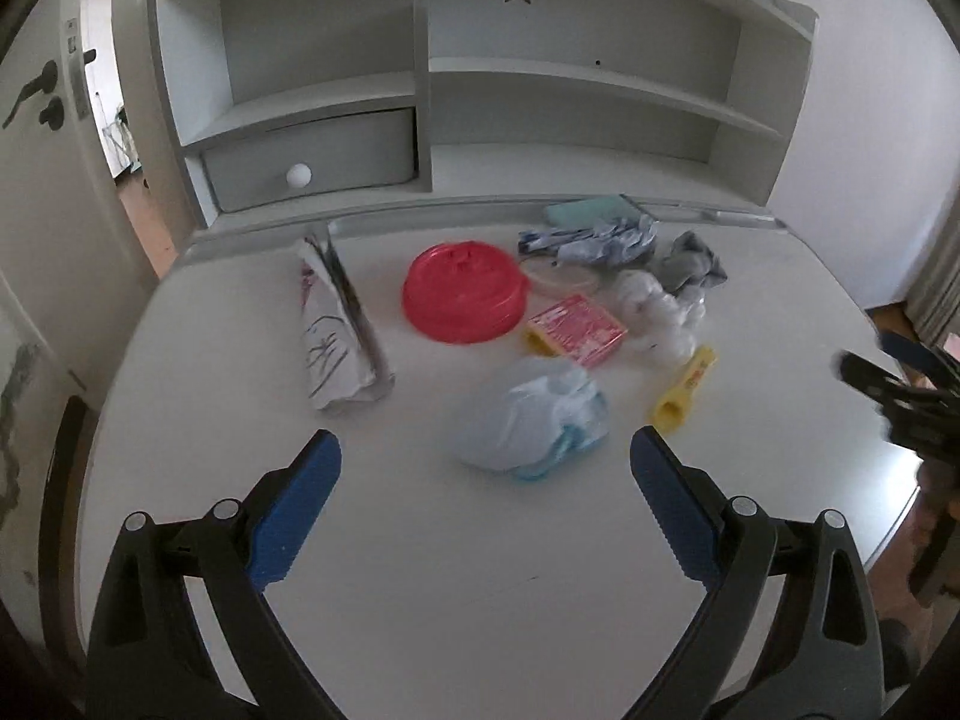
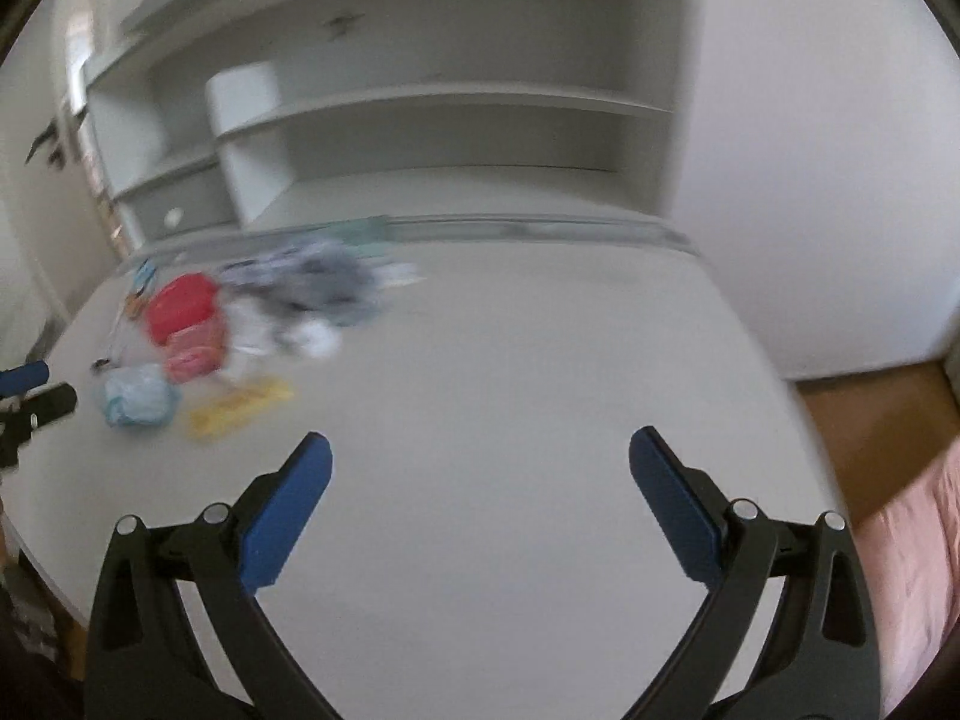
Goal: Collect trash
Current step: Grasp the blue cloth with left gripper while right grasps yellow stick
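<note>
Left gripper (image 1: pixel 485 453) spread wide, nothing between its blue pads, held over the white desk (image 1: pixel 480 570) just short of a crumpled pale-blue plastic bag (image 1: pixel 531 417). Right gripper (image 2: pixel 479 459) equally wide, empty, over bare desk well right of the litter; that view is motion-blurred.

Litter clustered mid-desk toward the back. Red round lid (image 1: pixel 463 293) left of centre. Pink-and-yellow packet (image 1: pixel 576 330) beside it; print on it too small to read. Yellow wrapper (image 1: pixel 684 390) with red lettering, illegible, long axis running from near-left to far-right. Folded paper with dark scribbles (image 1: pixel 342 339), long axis pointing away from the camera. White wadded plastic (image 1: pixel 657 312), grey crumpled cloth (image 1: pixel 690 261), blue-white wrapper (image 1: pixel 591 240), teal sponge (image 1: pixel 585 210) at the back edge.

Shelf unit behind, drawer with white knob (image 1: pixel 299 175).
</note>
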### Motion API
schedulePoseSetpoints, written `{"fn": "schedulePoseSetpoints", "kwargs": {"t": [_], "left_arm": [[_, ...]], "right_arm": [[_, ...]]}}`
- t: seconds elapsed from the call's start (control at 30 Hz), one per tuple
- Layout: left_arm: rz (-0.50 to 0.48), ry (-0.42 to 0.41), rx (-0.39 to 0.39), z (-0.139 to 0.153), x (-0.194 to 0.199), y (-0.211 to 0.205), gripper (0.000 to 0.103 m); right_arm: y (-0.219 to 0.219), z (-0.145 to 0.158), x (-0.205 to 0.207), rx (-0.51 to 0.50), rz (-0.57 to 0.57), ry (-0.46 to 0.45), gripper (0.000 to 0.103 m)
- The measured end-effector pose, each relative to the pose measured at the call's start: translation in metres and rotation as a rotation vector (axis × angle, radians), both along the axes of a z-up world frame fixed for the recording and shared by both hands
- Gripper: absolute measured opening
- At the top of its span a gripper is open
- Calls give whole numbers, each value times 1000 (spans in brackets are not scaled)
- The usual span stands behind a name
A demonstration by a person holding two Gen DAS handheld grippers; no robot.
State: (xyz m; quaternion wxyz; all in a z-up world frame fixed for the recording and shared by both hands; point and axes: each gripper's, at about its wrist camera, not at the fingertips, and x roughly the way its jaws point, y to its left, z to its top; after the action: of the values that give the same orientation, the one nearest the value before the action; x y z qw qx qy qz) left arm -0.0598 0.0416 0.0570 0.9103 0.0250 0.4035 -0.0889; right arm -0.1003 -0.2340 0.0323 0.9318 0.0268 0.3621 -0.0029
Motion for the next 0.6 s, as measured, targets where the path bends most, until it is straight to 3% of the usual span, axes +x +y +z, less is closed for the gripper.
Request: {"fn": "schedulePoseSetpoints", "kwargs": {"t": [0.13,0.27,0.43,0.6], "left_arm": [[-26,4,32,-4,3,14,94],[-58,27,-10,-13,17,21,94],[-126,45,-20,-24,31,6,94],[-187,70,-15,-40,44,-11,94]], "right_arm": [[65,-15,42,-16,60,58,96],[92,-33,73,-55,44,123,96],[77,-40,67,-102,34,168,96],[40,-42,62,-54,26,209,96]]}}
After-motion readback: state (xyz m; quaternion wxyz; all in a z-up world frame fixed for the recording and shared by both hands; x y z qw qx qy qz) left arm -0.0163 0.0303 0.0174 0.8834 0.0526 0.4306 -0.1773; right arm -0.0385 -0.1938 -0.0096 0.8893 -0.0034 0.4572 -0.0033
